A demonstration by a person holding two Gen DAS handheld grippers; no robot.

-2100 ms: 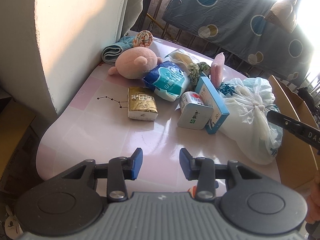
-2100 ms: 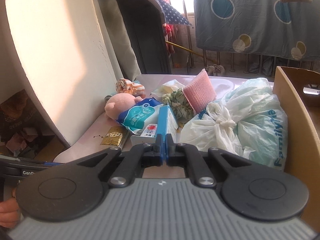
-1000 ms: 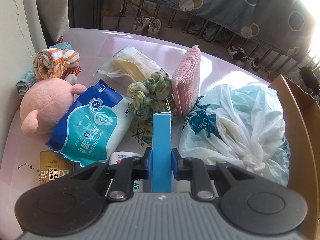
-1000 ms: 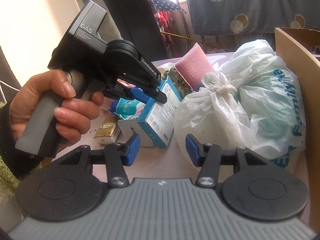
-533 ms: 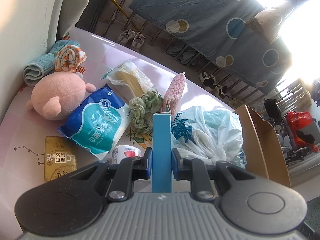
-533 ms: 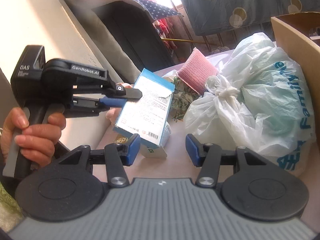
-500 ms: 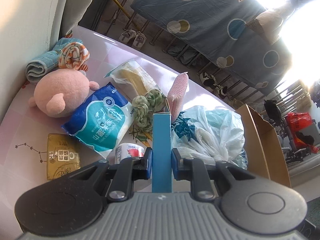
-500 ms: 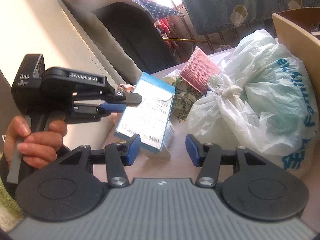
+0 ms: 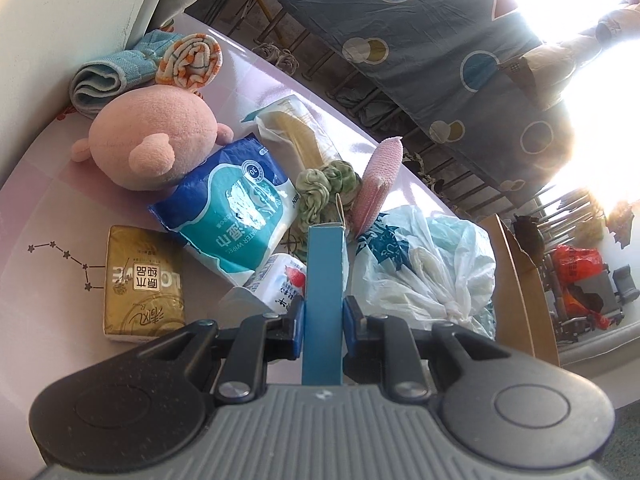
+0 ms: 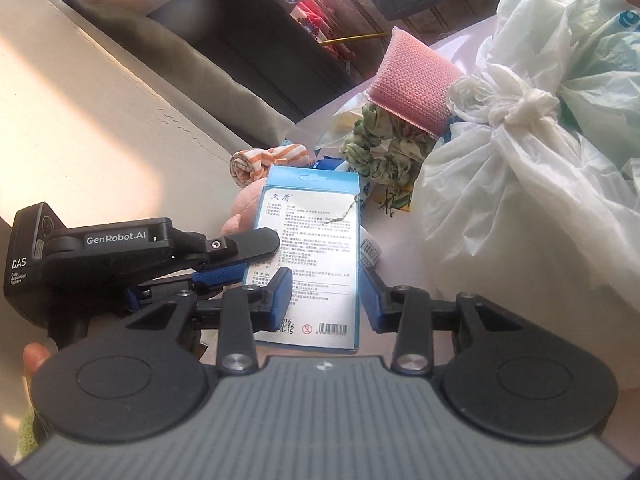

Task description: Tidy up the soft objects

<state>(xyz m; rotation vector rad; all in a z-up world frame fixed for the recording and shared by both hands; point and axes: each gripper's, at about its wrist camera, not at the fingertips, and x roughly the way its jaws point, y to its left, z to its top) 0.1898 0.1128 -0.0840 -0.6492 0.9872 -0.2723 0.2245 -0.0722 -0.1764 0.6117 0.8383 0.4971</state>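
**Blue box passing between my two grippers**

From my left wrist, my left gripper [image 9: 323,326] is clamping the narrow blue box [image 9: 323,280] upright above the pink worktop [image 9: 52,208]. Beyond it are lying a wet-wipes pack [image 9: 232,216], a pink plush toy [image 9: 156,144] and a tied plastic bag [image 9: 424,268].

From my right wrist, my right gripper [image 10: 326,300] is closing around the same box [image 10: 310,256], its pads straddling the box's lower part without yet pressing it.

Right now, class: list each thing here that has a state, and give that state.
Blue box: lifted, top flap open.
Left gripper: shut on blue box.
Right gripper: fingers closing around blue box.
Plastic bag: knotted shut.
Striped towel: rolled up.
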